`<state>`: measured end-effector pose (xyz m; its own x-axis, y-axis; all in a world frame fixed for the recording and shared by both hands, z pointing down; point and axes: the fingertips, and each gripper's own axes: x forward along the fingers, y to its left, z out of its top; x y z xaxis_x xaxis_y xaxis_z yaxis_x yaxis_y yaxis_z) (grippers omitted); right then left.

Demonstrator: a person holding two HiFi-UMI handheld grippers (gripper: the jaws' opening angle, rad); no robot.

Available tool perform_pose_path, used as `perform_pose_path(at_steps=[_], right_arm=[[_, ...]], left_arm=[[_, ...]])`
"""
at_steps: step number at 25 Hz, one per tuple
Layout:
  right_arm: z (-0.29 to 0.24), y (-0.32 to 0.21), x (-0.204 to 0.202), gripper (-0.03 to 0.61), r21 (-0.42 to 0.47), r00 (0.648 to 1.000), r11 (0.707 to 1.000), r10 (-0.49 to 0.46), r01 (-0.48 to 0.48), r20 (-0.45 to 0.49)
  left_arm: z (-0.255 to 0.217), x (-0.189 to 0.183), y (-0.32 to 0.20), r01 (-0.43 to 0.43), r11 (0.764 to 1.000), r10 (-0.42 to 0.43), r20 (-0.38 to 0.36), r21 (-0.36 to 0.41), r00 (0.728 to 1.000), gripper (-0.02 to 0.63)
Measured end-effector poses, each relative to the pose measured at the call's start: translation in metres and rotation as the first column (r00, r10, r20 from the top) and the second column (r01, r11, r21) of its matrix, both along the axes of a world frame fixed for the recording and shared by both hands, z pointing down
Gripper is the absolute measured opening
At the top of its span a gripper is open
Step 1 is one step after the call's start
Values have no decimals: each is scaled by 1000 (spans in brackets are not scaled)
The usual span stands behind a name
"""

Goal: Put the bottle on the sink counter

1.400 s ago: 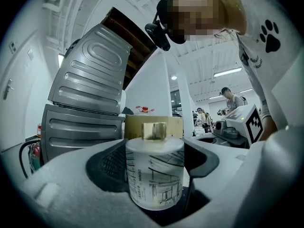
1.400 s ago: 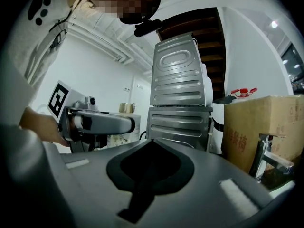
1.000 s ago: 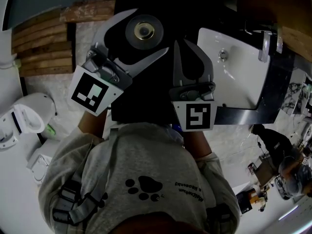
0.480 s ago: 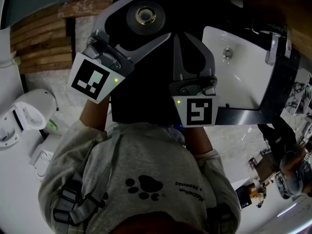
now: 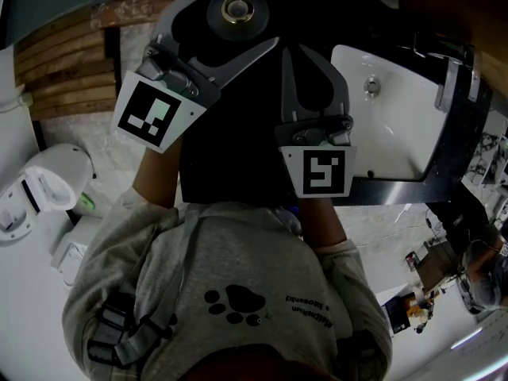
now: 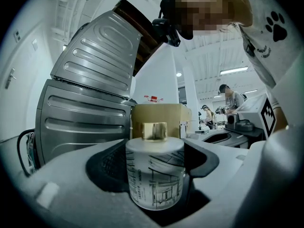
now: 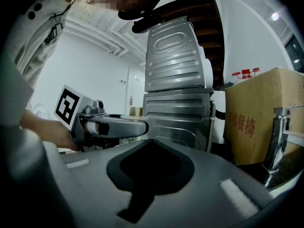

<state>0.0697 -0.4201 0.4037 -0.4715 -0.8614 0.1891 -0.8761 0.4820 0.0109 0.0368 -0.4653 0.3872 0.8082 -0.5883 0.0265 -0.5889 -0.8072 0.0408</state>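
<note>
Left gripper view: sketch-labelled bottle (image 6: 154,175)

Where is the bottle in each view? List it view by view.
Head view: top centre, bottle between the left gripper's jaws.
Left gripper view: bottom centre, between the jaws.
Right gripper view: apparently only its gold cap, left of centre.
Shared landmark: cardboard box, in both gripper views.
</note>
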Motion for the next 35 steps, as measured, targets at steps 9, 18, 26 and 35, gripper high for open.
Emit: perform_pose_path(at_steps=[9,18,26,35], right_arm=[[13,-11,1,2,-27,1000,999,20,-20,-2],[21,-23,3,2,-37,999,998,40,-41,-15],[31,-29,3,2,-59,999,997,47,-48,-17],[36,-30,2,2,-69,999,997,45,-46,-14]], left_arm=[[18,2,-21,-1,1000,1,20,-17,1000,337],[30,6,-38,-1,1000,2,24,-27,1000,337],[43,9,-50,8,998,-6,32,-56,999,337],[56,12,-60,32,993,-26,57,-114,998,337]])
